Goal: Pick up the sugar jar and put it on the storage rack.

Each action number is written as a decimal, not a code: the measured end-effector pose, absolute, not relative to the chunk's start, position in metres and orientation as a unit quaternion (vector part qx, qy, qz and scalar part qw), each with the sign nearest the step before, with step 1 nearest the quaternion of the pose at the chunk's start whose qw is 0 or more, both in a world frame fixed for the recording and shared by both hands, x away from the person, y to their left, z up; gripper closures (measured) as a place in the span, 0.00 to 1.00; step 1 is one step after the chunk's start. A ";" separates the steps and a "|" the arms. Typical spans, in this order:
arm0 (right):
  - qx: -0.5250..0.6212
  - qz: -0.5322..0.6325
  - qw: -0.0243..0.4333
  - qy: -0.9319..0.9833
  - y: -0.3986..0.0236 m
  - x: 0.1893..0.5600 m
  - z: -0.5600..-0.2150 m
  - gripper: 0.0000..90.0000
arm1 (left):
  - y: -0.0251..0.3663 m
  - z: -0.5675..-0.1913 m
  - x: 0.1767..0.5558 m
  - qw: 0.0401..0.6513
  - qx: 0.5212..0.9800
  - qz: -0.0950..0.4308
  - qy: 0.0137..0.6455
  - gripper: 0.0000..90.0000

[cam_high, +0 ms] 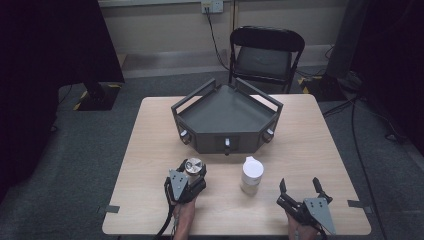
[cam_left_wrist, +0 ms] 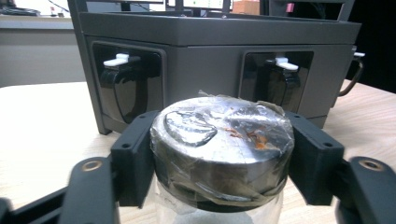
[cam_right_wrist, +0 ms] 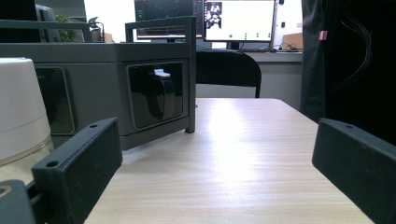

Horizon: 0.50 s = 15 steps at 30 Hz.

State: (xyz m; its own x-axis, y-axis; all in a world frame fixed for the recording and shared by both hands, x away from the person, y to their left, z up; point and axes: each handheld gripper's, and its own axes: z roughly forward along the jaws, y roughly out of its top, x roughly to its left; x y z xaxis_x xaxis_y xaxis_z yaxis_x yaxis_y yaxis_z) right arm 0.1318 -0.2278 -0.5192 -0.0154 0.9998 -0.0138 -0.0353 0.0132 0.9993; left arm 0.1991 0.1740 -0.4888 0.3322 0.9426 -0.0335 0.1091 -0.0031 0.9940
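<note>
A glass jar with a silver metal lid under crinkled clear film stands on the table near its front left. My left gripper is shut on the jar, one black pad pressed on each side of the lid. A second jar with a white lid stands to the right of it, apart from both grippers; its white lid is at the left edge of the right gripper view. My right gripper rests near the front right, jaws wide open over bare tabletop.
A dark grey angled tray-box with raised rails and white-tipped latches on its front faces stands mid-table, just behind the jars. A black folding chair is beyond the table's far edge. Monitors glow in the background.
</note>
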 end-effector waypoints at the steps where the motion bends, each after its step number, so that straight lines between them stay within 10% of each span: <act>1: 0.484 0.509 0.508 0.498 -0.228 0.132 -0.519 0.00 | 0.174 -0.489 0.199 0.554 0.599 0.376 0.439 0.38; 15: 0.484 0.509 0.508 0.498 -0.228 0.132 -0.519 0.01 | 0.172 -0.489 0.198 0.553 0.596 0.378 0.443 0.39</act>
State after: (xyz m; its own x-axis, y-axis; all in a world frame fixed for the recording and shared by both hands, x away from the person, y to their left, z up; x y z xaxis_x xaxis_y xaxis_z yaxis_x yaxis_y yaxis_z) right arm 0.1318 -0.2278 -0.5192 -0.0154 0.9998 -0.0137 -0.0354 0.0132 0.9993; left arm 0.1978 0.1721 -0.4885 0.3219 0.9460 -0.0390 0.1087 0.0040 0.9941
